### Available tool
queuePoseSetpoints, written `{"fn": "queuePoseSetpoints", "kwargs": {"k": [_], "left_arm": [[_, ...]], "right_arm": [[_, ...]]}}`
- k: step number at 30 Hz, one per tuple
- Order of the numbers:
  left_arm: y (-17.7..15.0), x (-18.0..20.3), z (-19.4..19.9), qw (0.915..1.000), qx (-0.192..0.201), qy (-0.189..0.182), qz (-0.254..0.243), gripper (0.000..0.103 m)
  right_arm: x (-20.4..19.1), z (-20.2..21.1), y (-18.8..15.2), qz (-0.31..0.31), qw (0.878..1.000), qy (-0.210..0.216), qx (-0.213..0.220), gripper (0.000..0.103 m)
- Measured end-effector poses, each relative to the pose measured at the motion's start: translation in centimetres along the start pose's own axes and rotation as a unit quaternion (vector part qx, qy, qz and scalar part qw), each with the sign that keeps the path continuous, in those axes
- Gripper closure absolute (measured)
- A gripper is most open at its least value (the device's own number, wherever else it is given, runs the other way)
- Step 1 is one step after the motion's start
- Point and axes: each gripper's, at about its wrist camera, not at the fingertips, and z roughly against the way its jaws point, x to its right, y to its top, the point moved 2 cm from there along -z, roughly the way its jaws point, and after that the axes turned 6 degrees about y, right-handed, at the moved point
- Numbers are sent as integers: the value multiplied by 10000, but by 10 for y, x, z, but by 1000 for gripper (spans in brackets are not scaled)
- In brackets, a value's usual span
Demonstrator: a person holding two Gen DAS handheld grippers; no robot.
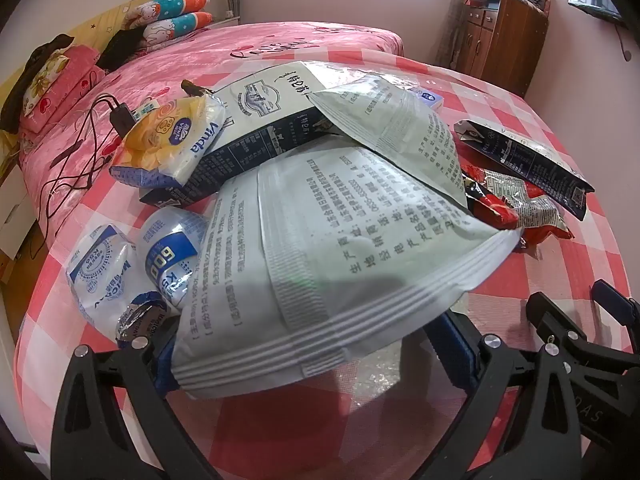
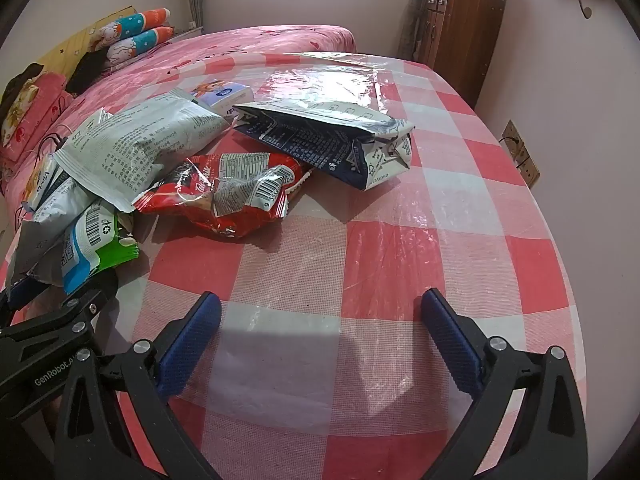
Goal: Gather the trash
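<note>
Left wrist view: we held the left gripper released, its jaws spread around the near edge of the white snack bag. Right of that bag lay the red wrapper; our right gripper, also released, hovered over bare checked tablecloth.

Ahead of the right tool, the checked table lay bare from 12 through 3 o'clock out to the wall-side edge. Its open jaws had nothing between them. At 11 o'clock a red wrapper blocked the way, with a flattened dark carton behind it near 12. At 9 o'clock the left tool crowded in close.

The left tool had no clear path forward: a large white bag overhung its open jaws, and crumpled bottles sat at 10 o'clock. Bare cloth showed at 2 o'clock.
</note>
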Motion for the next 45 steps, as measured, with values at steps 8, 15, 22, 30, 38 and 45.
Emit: {"fn": "queuePoseSetpoints", "kwargs": {"k": [8, 15, 22, 30, 38, 45], "left_arm": [[0, 0, 0, 10000, 4, 6, -4, 4], [0, 0, 0, 10000, 6, 11, -8, 4], [-1, -2, 1, 10000, -19, 16, -22, 4], [-17, -9, 22, 9997, 22, -146, -219, 4], [-33, -16, 77, 9979, 425, -316, -368, 4], [-38, -31, 117, 9960, 675, -498, -305, 4]], "right_arm": [[0, 0, 0, -4, 10000, 2, -22, 4], [0, 0, 0, -5, 10000, 2, -25, 4], [-1, 3, -3, 74, 9999, 29, -96, 4], [0, 25, -33, 4, 9999, 94, -39, 4], [9, 77, -55, -197, 9987, 63, 467, 4], [8, 127, -58, -253, 9950, 17, 962, 4]]}}
